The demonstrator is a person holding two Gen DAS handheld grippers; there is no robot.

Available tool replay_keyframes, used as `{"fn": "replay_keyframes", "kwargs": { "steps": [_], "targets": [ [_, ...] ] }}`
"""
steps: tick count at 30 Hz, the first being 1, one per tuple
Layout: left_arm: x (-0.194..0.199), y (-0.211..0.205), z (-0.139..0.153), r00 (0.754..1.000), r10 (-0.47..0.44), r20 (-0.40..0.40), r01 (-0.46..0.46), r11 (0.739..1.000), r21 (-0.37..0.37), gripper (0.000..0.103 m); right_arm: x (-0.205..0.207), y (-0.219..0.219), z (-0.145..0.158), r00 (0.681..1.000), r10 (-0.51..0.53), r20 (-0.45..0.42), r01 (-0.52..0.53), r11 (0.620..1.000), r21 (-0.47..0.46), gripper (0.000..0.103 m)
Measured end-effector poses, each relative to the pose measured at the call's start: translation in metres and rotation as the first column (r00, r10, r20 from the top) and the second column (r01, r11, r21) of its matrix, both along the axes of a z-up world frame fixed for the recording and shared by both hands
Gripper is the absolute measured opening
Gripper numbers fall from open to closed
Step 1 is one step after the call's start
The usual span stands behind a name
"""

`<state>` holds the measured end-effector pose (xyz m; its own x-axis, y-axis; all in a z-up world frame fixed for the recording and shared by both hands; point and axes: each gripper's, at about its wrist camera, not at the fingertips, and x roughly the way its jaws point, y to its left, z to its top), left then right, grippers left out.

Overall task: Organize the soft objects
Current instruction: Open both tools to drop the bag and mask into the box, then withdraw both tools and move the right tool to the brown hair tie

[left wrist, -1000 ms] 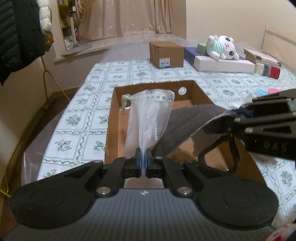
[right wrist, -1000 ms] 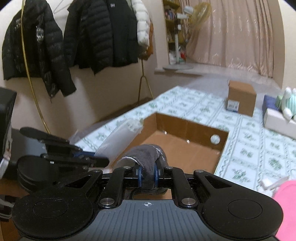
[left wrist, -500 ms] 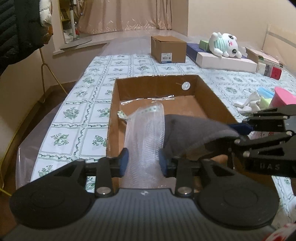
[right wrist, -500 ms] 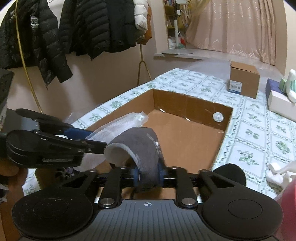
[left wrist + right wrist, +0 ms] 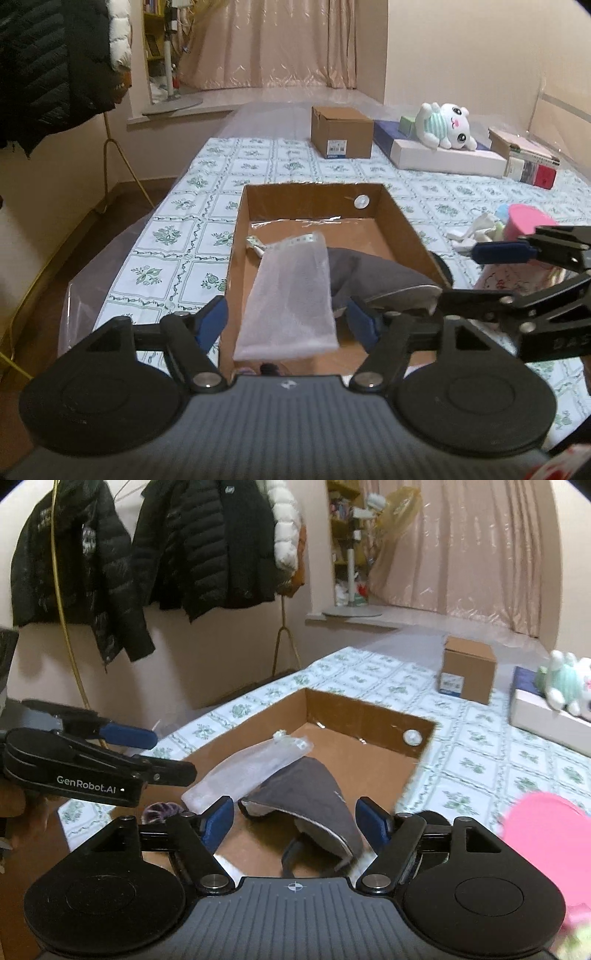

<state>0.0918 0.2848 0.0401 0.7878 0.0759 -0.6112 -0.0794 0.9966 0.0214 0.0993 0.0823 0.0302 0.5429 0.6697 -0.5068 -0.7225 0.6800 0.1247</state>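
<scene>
An open cardboard box [image 5: 236, 258] sits on the patterned tablecloth. In it lie a white mesh pouch [image 5: 291, 295] and a grey fabric piece with a pale lining [image 5: 373, 273], side by side and overlapping. My left gripper [image 5: 288, 321] hangs over the box's near end. Its jaws are opening, and the pouch lies loose between them with a gap on each side. In the right wrist view my right gripper [image 5: 295, 823] is also opening. The grey piece [image 5: 306, 794] lies free between its blue pads, beside the pouch [image 5: 251, 771]. Each gripper shows in the other's view: right [image 5: 469, 275], left [image 5: 162, 753].
At the far end of the table are a small closed carton [image 5: 341, 133], a plush toy [image 5: 443, 127] on a flat white box, and books [image 5: 528, 162]. A pink object [image 5: 528, 225] and white cloth items [image 5: 469, 232] lie right of the box. Black jackets [image 5: 110, 565] hang on a rack at the left.
Both grippers went from shut to wide open and drew back. The mesh pouch and the grey piece left the pads and now rest in the box.
</scene>
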Motion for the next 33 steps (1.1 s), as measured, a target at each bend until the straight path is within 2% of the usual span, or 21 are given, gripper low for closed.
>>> {"fn": "replay_keyframes", "kwargs": {
  "steps": [4, 8, 12, 16, 23, 28, 33],
  "targets": [
    [-0.021, -0.021, 0.008, 0.999, 0.014, 0.037, -0.015, 1.000, 0.006, 0.084, -0.024, -0.027, 0.012, 0.999, -0.040, 0.030, 0.039, 0.999, 0.017, 0.073],
    [-0.040, -0.045, 0.012, 0.998, 0.015, 0.060, -0.015, 1.000, -0.008, 0.087, -0.048, -0.056, 0.022, 0.994, -0.083, 0.068, 0.081, 0.996, 0.028, 0.074],
    [-0.056, -0.074, 0.012, 0.997, 0.025, 0.069, -0.021, 0.998, -0.057, 0.090, -0.071, -0.089, 0.028, 0.985, -0.135, 0.110, 0.133, 0.991, 0.027, 0.074],
    [-0.069, -0.109, 0.011, 0.997, 0.023, 0.074, -0.020, 0.999, -0.040, 0.090, -0.087, -0.126, 0.030, 0.970, -0.206, 0.128, 0.204, 0.979, 0.026, 0.074],
    [-0.080, -0.171, 0.013, 0.993, 0.022, 0.120, -0.021, 1.000, -0.012, 0.090, -0.103, -0.190, 0.025, 0.932, -0.330, 0.146, 0.333, 0.943, 0.010, 0.074],
    [-0.080, -0.205, 0.016, 0.991, 0.012, 0.134, -0.009, 1.000, -0.020, 0.090, -0.112, -0.232, 0.024, 0.880, -0.429, 0.205, 0.438, 0.899, -0.001, 0.074],
    [-0.077, -0.237, 0.020, 0.986, -0.066, 0.156, 0.063, 0.998, 0.023, 0.090, -0.109, -0.268, 0.020, 0.861, -0.485, 0.152, 0.492, 0.871, -0.007, 0.075]
  ]
}}
